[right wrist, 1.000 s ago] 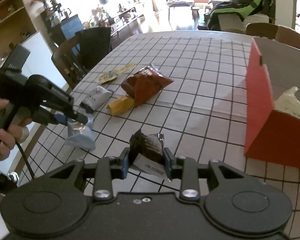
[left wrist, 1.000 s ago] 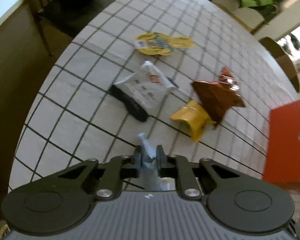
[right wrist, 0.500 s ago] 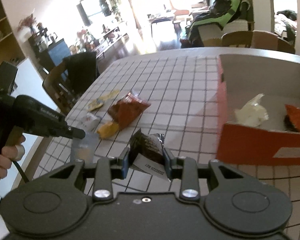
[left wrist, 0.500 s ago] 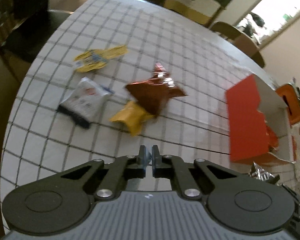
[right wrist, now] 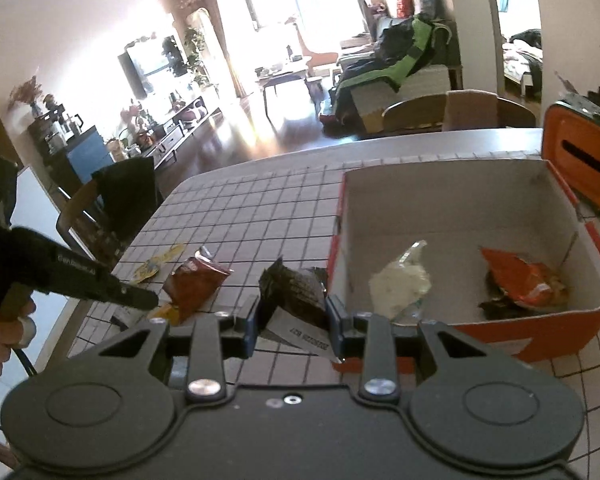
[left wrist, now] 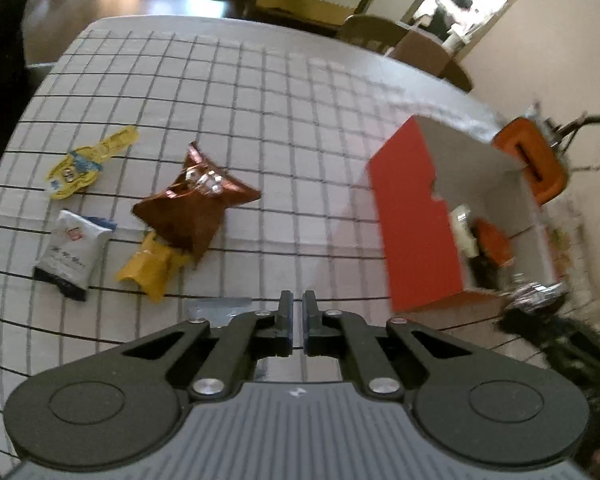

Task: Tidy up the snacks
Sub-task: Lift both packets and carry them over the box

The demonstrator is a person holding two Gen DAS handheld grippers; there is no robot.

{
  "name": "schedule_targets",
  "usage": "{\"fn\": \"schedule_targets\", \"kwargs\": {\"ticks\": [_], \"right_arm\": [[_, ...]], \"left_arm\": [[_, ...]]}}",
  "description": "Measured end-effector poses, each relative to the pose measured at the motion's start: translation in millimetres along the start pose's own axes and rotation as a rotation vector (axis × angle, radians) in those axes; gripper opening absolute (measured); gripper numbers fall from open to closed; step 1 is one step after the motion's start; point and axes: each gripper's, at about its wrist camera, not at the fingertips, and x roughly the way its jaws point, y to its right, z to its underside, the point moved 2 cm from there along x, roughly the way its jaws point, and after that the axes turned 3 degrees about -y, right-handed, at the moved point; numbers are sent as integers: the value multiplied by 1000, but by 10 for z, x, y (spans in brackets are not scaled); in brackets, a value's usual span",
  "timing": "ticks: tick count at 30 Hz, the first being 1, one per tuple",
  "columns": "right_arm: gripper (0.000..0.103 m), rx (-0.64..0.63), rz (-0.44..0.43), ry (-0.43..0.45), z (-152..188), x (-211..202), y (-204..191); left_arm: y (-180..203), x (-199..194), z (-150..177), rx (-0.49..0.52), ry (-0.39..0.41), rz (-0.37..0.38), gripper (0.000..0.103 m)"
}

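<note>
A dark snack packet (right wrist: 294, 300) is being pinched upright by the right gripper (right wrist: 293, 317), just short of the red box (right wrist: 500, 340), which is lying ahead and rightward; the left gripper (left wrist: 293, 312), farther from the box, is being held pressed together on a silvery-blue packet (left wrist: 216, 309)

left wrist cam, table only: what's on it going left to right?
White packet → brown foil bag → red box → orange case. Skipped the two yellow packets: their spans overlap those neighbours, so their place in the order is unclear.
</note>
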Motion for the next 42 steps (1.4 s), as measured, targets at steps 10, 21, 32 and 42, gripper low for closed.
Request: {"fn": "schedule_targets", "kwargs": {"ticks": [10,21,32,42], "right_arm": [[33,41,-20,-55,180,128,77],[33,24,-45,-120,318,314,39],[33,19,-63,-133,372,322,105],[33,8,-83,-114,298,251,140]], "left_arm": [[-71,429,190,-26,-88,-93,59],[-222,887,296,-58,-136,-256,72],[-182,894,412,-47,-127,-275,49],[-26,614,328,-74,-39,-210,47]]}}
